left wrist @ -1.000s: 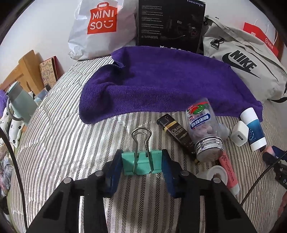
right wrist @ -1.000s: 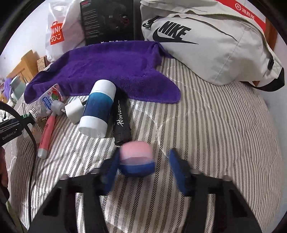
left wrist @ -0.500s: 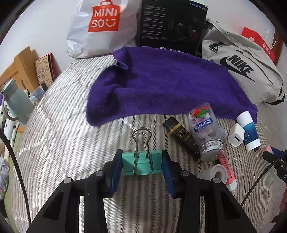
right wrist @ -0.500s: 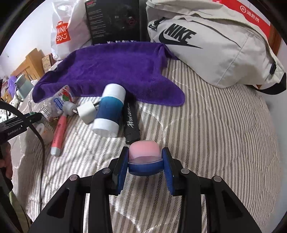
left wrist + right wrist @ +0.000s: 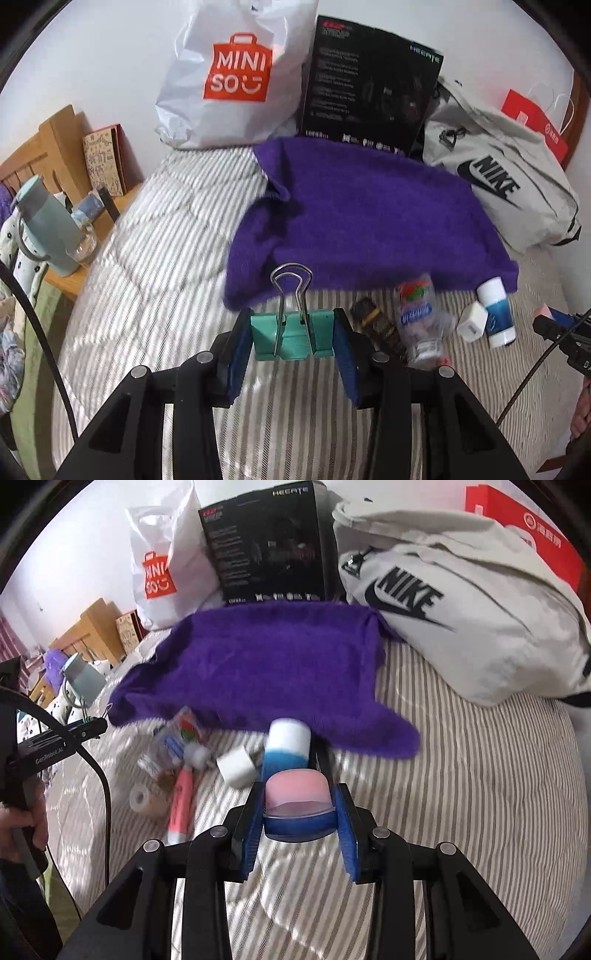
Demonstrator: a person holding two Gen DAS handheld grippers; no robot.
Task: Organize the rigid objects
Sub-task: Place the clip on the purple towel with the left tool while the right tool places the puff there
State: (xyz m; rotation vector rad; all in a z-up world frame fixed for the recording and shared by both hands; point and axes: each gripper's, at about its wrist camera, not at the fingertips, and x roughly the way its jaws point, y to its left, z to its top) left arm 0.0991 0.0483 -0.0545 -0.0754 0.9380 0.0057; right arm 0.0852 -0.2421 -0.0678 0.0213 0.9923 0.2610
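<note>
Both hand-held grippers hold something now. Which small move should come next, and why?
Probably carry the green binder clip forward over the purple towel and set it down: the left hand-held gripper is shut on it, and the towel lies bare just ahead.

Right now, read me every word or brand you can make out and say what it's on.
"MINI SO": white shopping bag
"NIKE": grey bag
"HECATE": black box, top edge; its small print is unreadable
"GenRobot.AI": side of the left claw's handle
Clear bottle label: blurred
Red box characters: unreadable
</note>
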